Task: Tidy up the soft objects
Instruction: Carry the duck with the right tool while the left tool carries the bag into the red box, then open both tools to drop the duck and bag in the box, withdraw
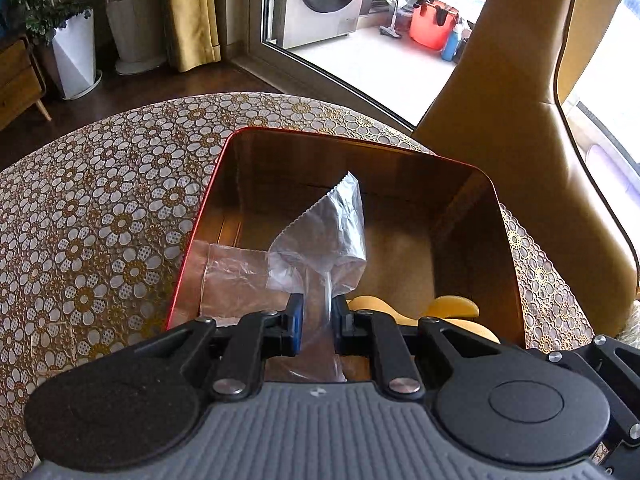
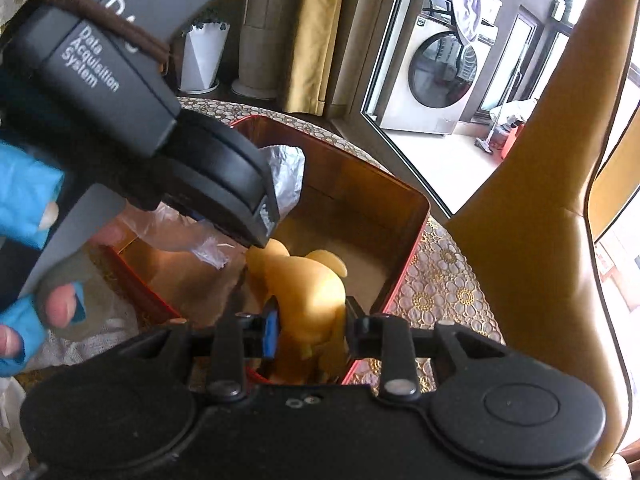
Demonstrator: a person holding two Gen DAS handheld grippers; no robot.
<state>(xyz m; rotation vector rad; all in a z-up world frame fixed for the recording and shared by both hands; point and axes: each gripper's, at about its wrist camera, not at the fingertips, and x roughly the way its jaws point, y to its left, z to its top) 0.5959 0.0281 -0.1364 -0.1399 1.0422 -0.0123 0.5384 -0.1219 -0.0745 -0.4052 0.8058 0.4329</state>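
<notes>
A red-rimmed metal tin (image 1: 360, 145) stands open on the flowered tablecloth. My left gripper (image 1: 318, 306) is shut on a crumpled clear plastic bag (image 1: 330, 232), which stands up over the tin's inside. Another clear bag (image 1: 232, 276) lies flat on the tin's floor at the left. My right gripper (image 2: 312, 314) is shut on a yellow soft toy (image 2: 314, 284), held low inside the tin (image 2: 416, 200) near its front wall. In the left wrist view the toy (image 1: 456, 306) peeks out beside the right finger. The left gripper's housing (image 2: 120, 92) fills the upper left of the right wrist view, with the bag (image 2: 286, 172) behind it.
A tan leather chair (image 1: 500, 120) stands close behind the table (image 1: 100, 220) on the right. A hand in a blue glove (image 2: 24, 196) holds the left gripper. Beyond the table are a white planter (image 1: 76, 56), a yellow curtain and a glass door.
</notes>
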